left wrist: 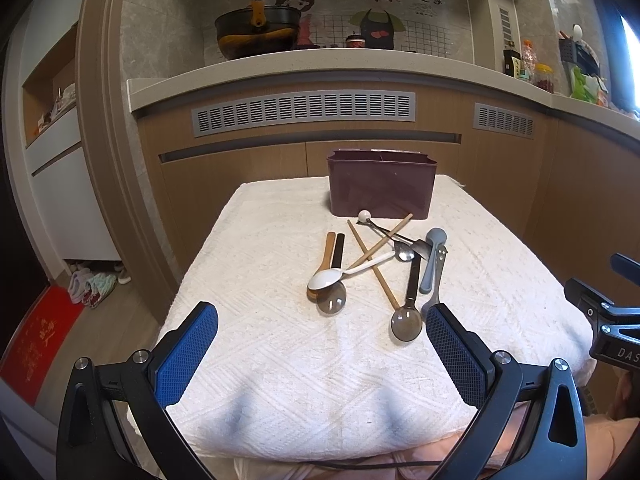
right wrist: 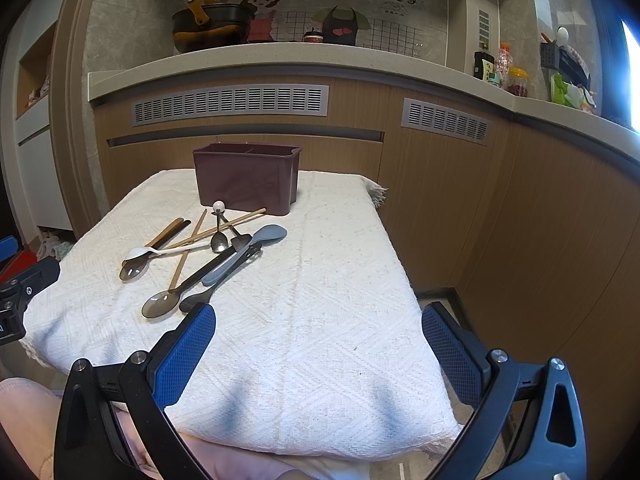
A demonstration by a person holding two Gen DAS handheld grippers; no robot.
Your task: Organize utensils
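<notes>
- Right, both grippers are hovering low over the near edge of the counter [left wrist: 280, 360], which is wearing a white woven cloth with a diamond pattern, and nothing is being carried yet.
- The left gripper [left wrist: 322, 344] is sitting with its blue, dimpled fingers [left wrist: 186, 356] spread wide and empty; the right gripper [right wrist: 318, 344] is doing just the same, released, with only cloth between its pads.
- The utensils are lying in a loose heap mid-counter, straight ahead of the left gripper and ahead-left of the right one.
- Nearest of all is the smoky translucent spoon [left wrist: 407, 312], its black handle running away toward the bin and its bowl lying just beside the left gripper's right finger, so I'm judging the left the handier for it.
- In the right wrist view that same spoon [right wrist: 164, 304] is lying aslant, bowl nearest, just beyond the left fingertip.
- Alongside it a grey-blue plastic spoon [left wrist: 431, 260] is resting over a dark one, handles roughly parallel.
- Two wooden chopsticks [left wrist: 374, 264] are crossing in an X, with a glossy white spoon [left wrist: 326, 278] lying across a wooden spoon and a second smoky one.
- A small metal spoon [left wrist: 404, 254] with a white ball on its end is tangling in the middle.
- The maroon plastic bin [left wrist: 380, 188], divided inside, is standing upright at the far end, apparently empty.
</notes>
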